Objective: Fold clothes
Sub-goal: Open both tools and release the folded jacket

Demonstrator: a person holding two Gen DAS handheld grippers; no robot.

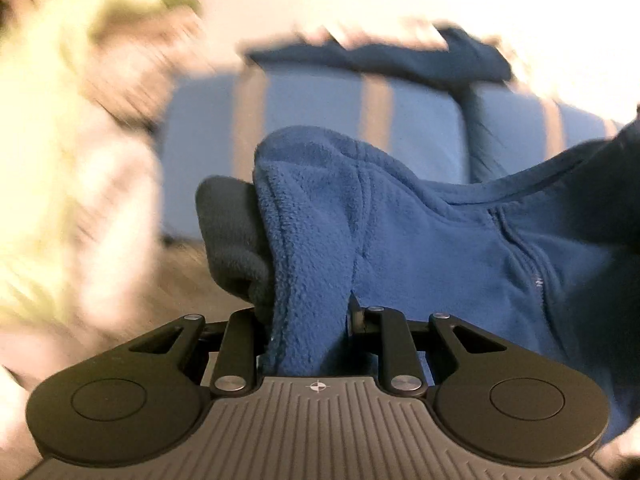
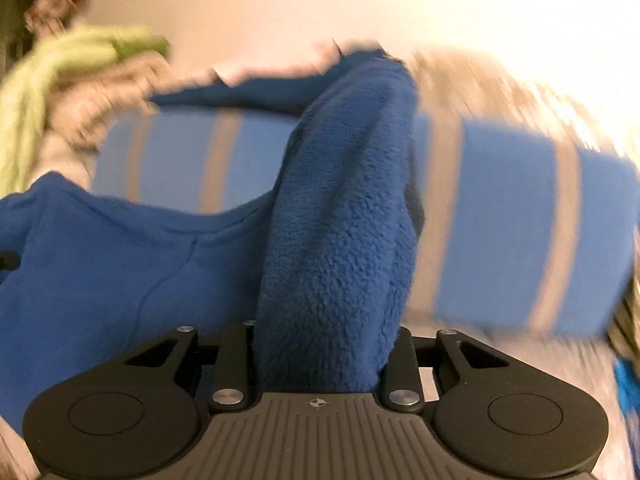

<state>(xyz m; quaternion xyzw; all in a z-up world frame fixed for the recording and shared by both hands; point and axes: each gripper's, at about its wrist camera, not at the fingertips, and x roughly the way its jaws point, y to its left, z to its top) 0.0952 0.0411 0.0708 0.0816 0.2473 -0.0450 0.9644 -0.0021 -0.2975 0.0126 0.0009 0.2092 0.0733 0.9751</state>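
A blue fleece jacket [image 1: 420, 240] with a zip hangs stretched between both grippers, lifted off the surface. My left gripper [image 1: 308, 320] is shut on a bunched edge of the fleece, whose dark inner lining [image 1: 234, 240] shows at the left; the fabric hides the fingertips. In the right wrist view the same blue fleece jacket [image 2: 120, 264] spreads to the left, and a thick fold of it [image 2: 340, 220] rises from my right gripper [image 2: 324, 344], which is shut on it. The background is motion-blurred in both views.
A light blue cloth with grey stripes [image 1: 320, 120] [image 2: 500, 220] lies behind the jacket. A dark blue garment [image 1: 400, 60] rests on top of it. A pale green and cream pile of clothes [image 2: 72, 64] [image 1: 80, 80] sits at the left. A pale wall is behind.
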